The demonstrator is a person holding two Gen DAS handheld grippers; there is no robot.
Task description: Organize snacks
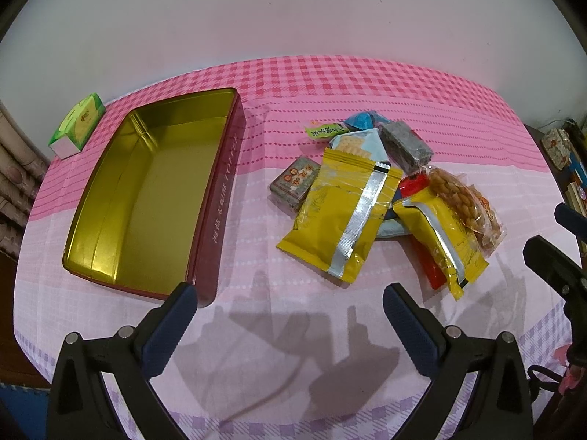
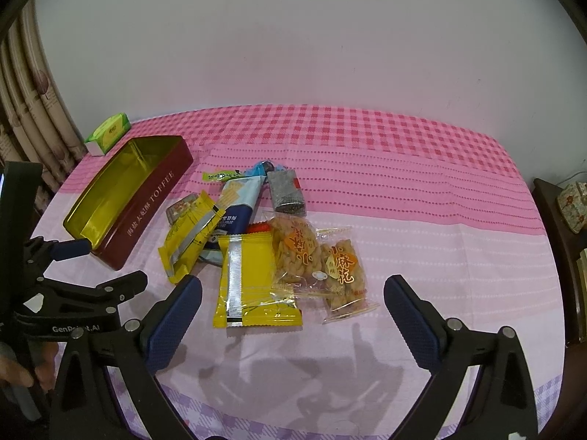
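Hovering our left gripper [image 1: 290, 293] and right gripper [image 2: 293, 286] — fingers apart, empty — over pink checked tabletop [image 2: 403, 168], open gold-lined maroon rectangular tin [image 1: 220, 190] beside heaped foil snack packets [image 2: 256, 278].

The tin [image 1: 220, 168] is metal, its gold inside glossy and mirror-smooth. A matt woven checked cloth [image 1: 367, 84] covers the bench. The yellow packets [image 2: 253, 278] are shiny foil-like plastic; the twist-snack bags [image 2: 323, 267] are clear, crinkled film.
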